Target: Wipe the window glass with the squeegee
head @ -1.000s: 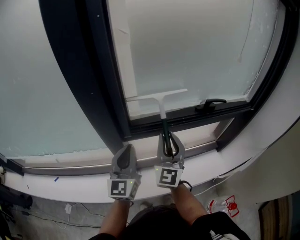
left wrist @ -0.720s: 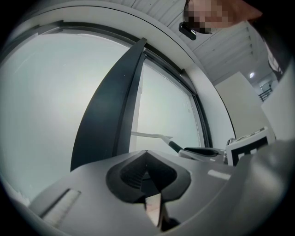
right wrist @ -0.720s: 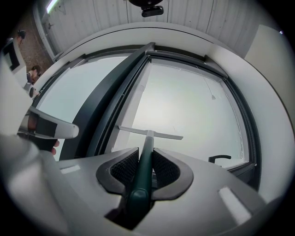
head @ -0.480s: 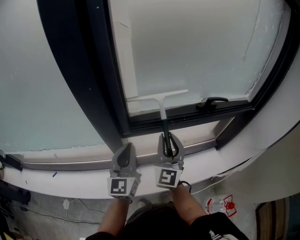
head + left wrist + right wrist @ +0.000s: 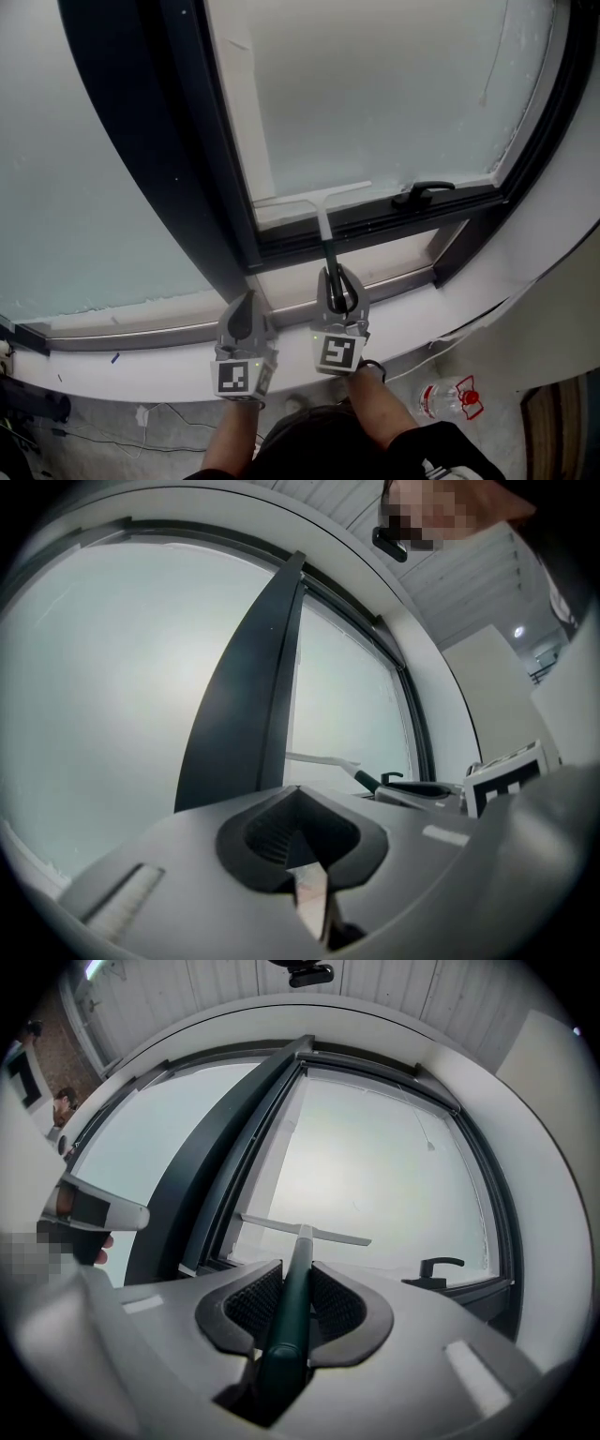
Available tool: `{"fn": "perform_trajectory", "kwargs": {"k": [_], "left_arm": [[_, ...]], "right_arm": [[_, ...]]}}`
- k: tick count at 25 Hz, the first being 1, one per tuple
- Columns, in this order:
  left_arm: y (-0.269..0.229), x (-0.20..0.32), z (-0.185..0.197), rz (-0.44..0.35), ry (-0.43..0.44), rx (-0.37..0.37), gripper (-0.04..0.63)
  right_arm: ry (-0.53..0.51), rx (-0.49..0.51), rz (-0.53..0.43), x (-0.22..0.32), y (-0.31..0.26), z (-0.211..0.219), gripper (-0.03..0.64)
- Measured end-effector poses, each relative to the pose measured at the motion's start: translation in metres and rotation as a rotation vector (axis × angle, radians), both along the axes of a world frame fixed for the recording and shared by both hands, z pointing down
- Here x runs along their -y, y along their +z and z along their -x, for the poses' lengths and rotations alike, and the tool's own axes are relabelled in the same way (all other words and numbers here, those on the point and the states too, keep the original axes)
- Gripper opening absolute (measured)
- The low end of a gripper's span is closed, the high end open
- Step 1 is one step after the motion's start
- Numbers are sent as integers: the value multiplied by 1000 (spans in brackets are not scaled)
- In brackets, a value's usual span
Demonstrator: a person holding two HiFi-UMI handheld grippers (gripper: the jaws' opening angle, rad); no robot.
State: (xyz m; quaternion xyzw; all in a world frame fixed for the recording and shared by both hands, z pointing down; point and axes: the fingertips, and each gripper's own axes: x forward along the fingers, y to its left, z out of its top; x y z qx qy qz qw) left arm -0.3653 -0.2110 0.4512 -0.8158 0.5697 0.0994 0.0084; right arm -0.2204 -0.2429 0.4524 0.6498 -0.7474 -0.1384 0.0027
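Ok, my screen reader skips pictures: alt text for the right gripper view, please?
The right gripper holds a squeegee by its dark green handle, the white blade low on the frosted window glass. A black window handle sits at the lower right, on the dark frame.

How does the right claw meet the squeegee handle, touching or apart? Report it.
Touching. The right gripper view shows the right claw shut on the dark green squeegee handle, both ribbed pads pressed against its sides with no gap.
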Motion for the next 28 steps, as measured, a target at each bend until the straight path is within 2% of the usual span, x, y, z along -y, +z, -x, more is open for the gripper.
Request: {"fn": "perform_trajectory", "kwargs": {"k": [7,12,15,21,28], "left_arm": [[4,-4,-3,-3,35,-30,-2],[-7,1,-14,-59,54,-23,-2],[-20,3,-23,-98,45,-16,-2],[-72,17,-69,-240,64,43,-2],[-126,35,-123,-320,48,37,-2]], "right_arm": [[1,43,27,-4,1,-4,98],[13,33,-57,-9,-37,-20,98],[-7,60,-149,-13,-77,-32,98],[-78,95,-366,2,-172,-70,98],[-120,87,-582,30,-271,-118,98]]}}
